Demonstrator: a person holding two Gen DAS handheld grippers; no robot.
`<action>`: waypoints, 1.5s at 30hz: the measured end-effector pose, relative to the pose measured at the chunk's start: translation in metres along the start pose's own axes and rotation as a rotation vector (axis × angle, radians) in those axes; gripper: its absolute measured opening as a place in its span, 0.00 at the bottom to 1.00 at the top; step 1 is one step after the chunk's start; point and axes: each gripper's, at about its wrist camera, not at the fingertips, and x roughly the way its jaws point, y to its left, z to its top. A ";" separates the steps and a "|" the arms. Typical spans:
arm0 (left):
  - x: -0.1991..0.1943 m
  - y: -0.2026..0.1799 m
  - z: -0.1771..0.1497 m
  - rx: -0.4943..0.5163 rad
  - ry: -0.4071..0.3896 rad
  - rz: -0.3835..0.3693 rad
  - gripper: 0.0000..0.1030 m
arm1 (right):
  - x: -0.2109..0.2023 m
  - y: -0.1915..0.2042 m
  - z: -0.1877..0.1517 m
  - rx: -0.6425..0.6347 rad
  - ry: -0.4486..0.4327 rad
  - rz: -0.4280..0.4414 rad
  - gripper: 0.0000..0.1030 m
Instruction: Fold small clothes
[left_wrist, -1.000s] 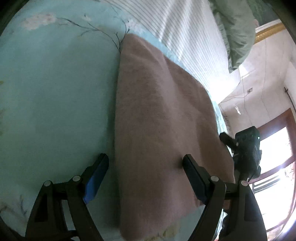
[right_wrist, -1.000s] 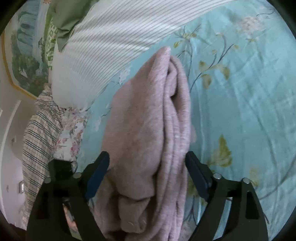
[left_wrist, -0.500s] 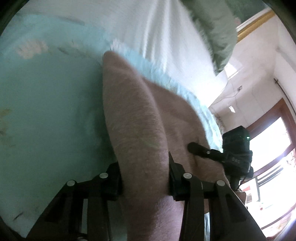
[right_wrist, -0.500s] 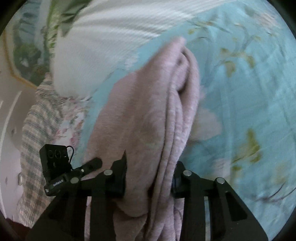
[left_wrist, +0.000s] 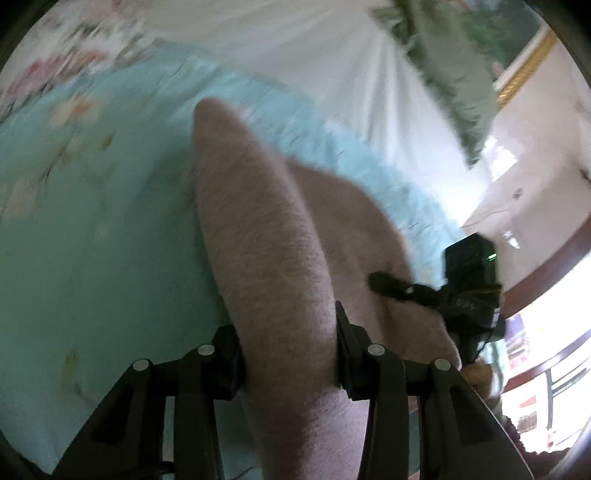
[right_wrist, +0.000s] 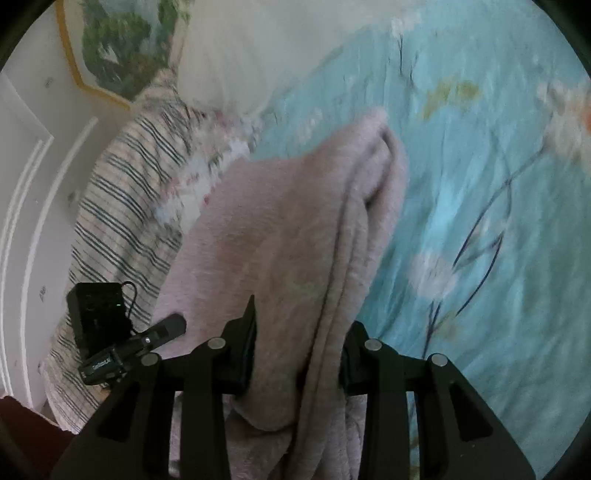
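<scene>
A folded pink fleece garment (left_wrist: 266, 236) lies over the turquoise floral bedsheet (left_wrist: 92, 229). My left gripper (left_wrist: 288, 354) is shut on its near edge, and the cloth rises as a ridge between the fingers. In the right wrist view the same garment (right_wrist: 288, 229) shows several stacked layers, and my right gripper (right_wrist: 295, 354) is shut on its opposite edge. Each gripper shows in the other's view, the right one at the garment's far side (left_wrist: 469, 288) and the left one likewise (right_wrist: 110, 332). The cloth is lifted and stretched between both.
A white striped pillow (left_wrist: 332, 55) and a green cloth (left_wrist: 454, 74) lie at the bed's head. A plaid blanket (right_wrist: 122, 206) lies at the bed's side. A gold-framed picture (right_wrist: 110, 48) hangs on the wall. A window (left_wrist: 546, 332) is bright at the right.
Both grippers went from open around the garment's edges to shut on them. The garment has since been lifted off the sheet and both views have tilted up; the frames now are motion-blurred.
</scene>
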 end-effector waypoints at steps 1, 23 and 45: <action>0.005 0.004 -0.004 -0.008 0.011 0.016 0.44 | 0.004 -0.001 -0.003 0.011 0.012 -0.034 0.39; -0.025 -0.032 -0.009 0.151 -0.062 -0.067 0.48 | -0.002 0.028 0.074 -0.091 -0.084 -0.262 0.11; -0.014 -0.042 -0.050 0.252 0.032 -0.082 0.46 | -0.069 0.073 -0.046 -0.160 -0.076 -0.243 0.41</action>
